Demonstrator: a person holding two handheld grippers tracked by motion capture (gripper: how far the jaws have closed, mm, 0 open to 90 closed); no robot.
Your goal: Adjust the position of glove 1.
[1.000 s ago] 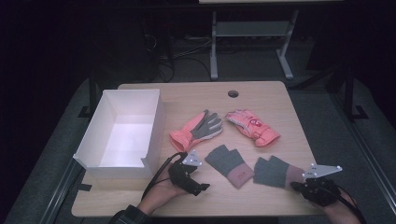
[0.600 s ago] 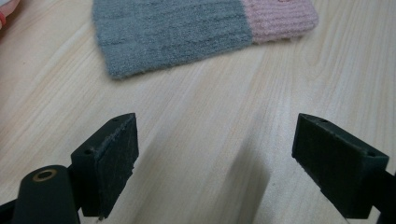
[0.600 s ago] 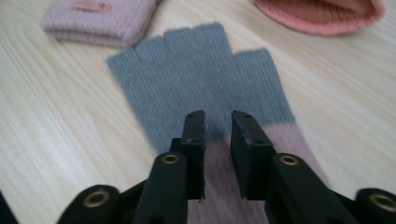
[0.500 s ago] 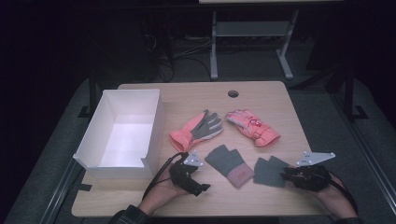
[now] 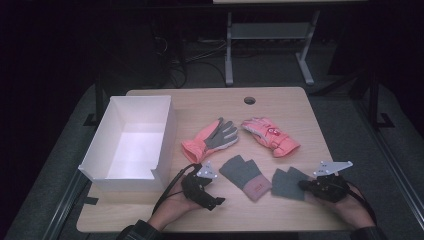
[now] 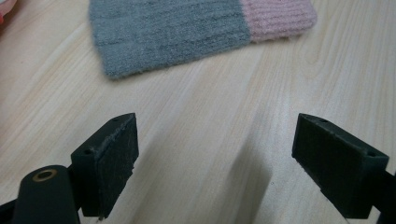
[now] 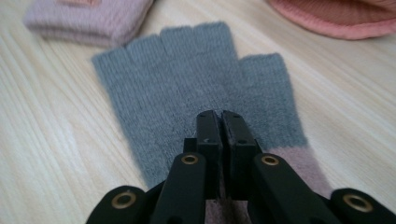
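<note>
Wooden table (image 5: 280, 95), right tool (image 7: 220, 115) pinched shut on grey knit glove (image 7: 196, 79), left tool (image 6: 212, 158) gaping open.

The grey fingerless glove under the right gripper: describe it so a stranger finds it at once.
Start at the white box on the table's left, then cross to the near right corner. The grey fingerless glove lies there, partly under the right gripper. Its twin lies uncovered; the pink gloves are padded, full-fingered.

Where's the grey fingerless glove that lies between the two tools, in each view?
High view: grey fingerless glove, lower centre.
Left gripper view: across the top edge.
Right gripper view: top left corner, its cuff end.
Shared landmark: its pink cuff.
</note>
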